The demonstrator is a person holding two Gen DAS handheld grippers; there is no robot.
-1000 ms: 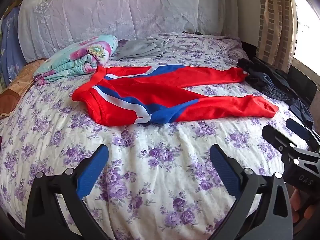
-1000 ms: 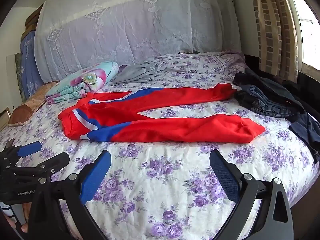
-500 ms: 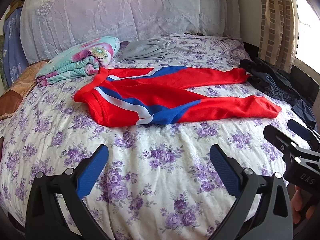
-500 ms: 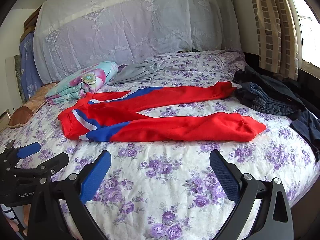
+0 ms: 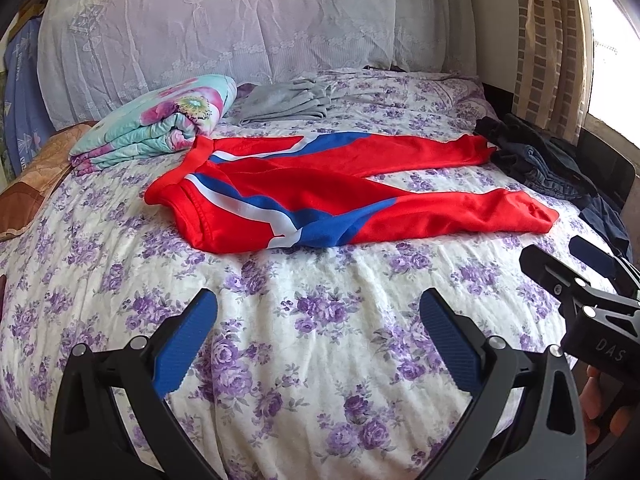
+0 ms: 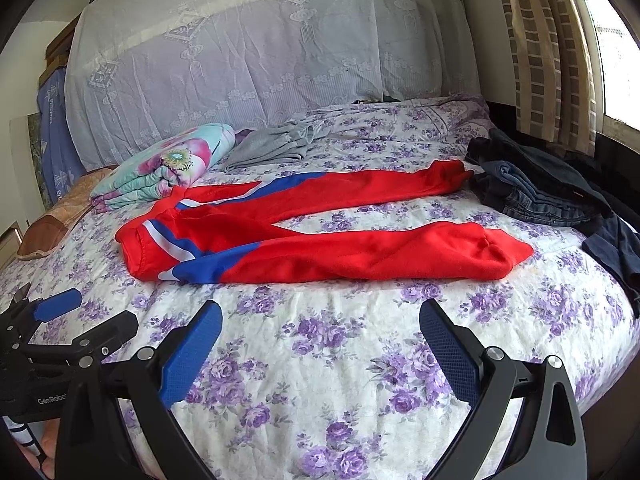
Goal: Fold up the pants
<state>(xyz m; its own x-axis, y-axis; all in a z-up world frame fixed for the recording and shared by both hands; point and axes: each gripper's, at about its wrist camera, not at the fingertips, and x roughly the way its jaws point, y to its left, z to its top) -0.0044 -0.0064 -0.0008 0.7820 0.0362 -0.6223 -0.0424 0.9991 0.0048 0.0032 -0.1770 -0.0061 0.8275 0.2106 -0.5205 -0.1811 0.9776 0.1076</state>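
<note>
Red track pants [image 5: 320, 196] [image 6: 320, 236] with blue and white side stripes lie spread flat on the bed, waistband to the left, both legs reaching right and splayed apart. My left gripper [image 5: 318, 336] hovers open above the near part of the bed, well short of the pants. My right gripper [image 6: 320, 344] is open too, at about the same distance from the near leg. Each gripper shows at the edge of the other's view, the right gripper [image 5: 576, 276] held by a hand. Nothing sits between either pair of fingers.
The bed has a purple-flowered sheet [image 5: 320, 312]. A folded floral quilt [image 5: 160, 128] lies just behind the waistband. A grey garment [image 5: 288, 100] rests at the back. Dark jeans and clothes [image 6: 536, 192] are heaped by the leg cuffs on the right.
Both views have shifted slightly, with the pants sitting a little lower in frame. The pants lie as before and both grippers stay open.
</note>
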